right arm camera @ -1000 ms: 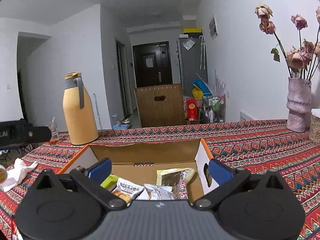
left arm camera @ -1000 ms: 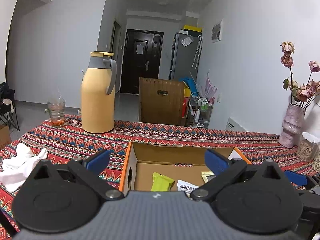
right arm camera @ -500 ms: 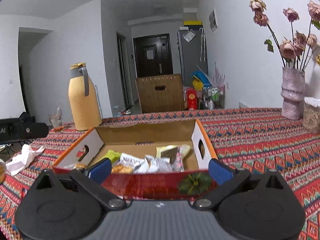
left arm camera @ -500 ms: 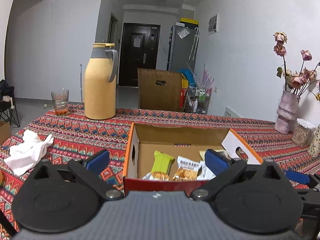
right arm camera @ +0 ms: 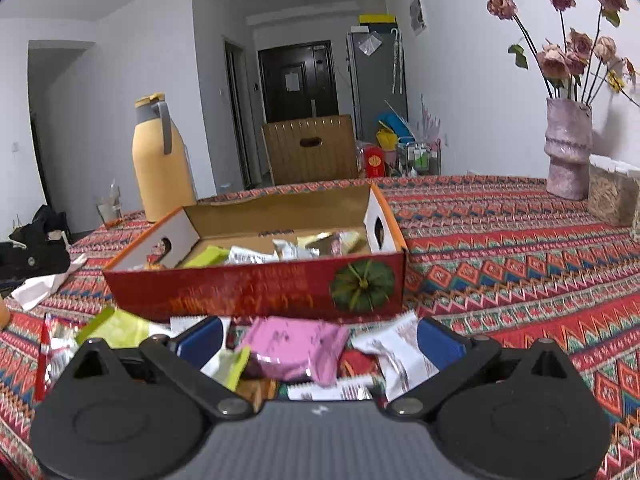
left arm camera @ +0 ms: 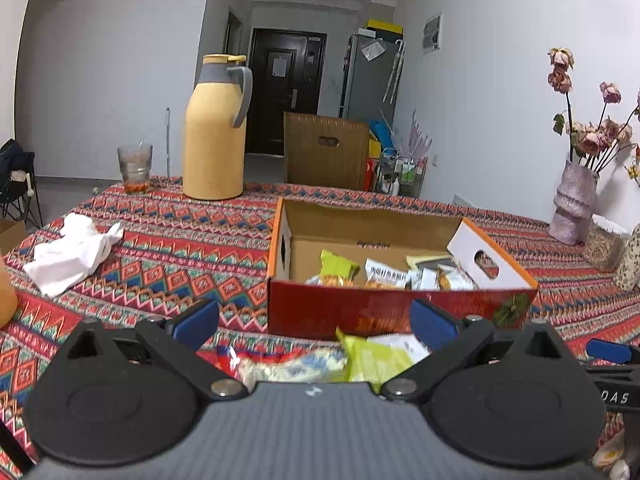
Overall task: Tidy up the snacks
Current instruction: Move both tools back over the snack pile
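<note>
- A red cardboard box (right arm camera: 256, 288) with an open top sits mid-frame on a patterned tablecloth (right arm camera: 500, 248). Inside lie several snack packets: a lime-green one (left arm camera: 338, 266), white ones (right arm camera: 250, 257) and a beige one toward the box's right end.
- In the right wrist view, loose snacks lie on the cloth in front of the box, at the lower middle of the frame: a pink packet (right arm camera: 296, 350), a white packet (right arm camera: 400, 354) just right of it, and a yellow-green packet (right arm camera: 116, 330) to the left.
- The right gripper (right arm camera: 318, 340) is spread wide, holding nothing; the pink packet lies between its blue fingers.
- In the left wrist view, a yellow-green packet (left arm camera: 374, 356) and a pale packet with a red end (left arm camera: 280, 362) lie just before the box.
- The left gripper (left arm camera: 316, 324) is also spread wide and empty, above those packets.
- A yellow thermos jug (left arm camera: 216, 132), a glass (left arm camera: 135, 168) and a crumpled white cloth (left arm camera: 72, 252) fill the left side; a vase of dried roses (right arm camera: 568, 148) stands at right.
</note>
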The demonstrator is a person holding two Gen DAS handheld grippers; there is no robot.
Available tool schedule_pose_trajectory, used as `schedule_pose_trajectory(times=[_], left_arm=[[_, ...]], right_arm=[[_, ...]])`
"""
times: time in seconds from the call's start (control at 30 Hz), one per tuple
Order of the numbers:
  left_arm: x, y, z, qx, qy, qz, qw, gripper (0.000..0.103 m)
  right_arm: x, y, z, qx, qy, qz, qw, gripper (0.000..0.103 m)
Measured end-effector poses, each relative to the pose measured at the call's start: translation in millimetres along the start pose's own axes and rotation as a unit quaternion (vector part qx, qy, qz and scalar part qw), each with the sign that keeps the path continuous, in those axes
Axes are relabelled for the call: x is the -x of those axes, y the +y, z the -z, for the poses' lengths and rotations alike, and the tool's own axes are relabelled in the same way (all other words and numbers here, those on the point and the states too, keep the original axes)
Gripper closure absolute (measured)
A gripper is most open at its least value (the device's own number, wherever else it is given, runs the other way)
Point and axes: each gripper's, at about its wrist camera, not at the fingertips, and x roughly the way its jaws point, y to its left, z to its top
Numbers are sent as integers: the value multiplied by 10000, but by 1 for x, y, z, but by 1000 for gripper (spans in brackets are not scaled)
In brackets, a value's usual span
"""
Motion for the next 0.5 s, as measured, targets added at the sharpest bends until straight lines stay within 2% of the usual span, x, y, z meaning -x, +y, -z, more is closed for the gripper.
schedule_pose_trajectory(times=[0.5], left_arm=[[18, 9, 27, -34, 89, 138, 9999, 0]], right_arm=[[12, -13, 40, -78, 480, 22, 9988, 0]])
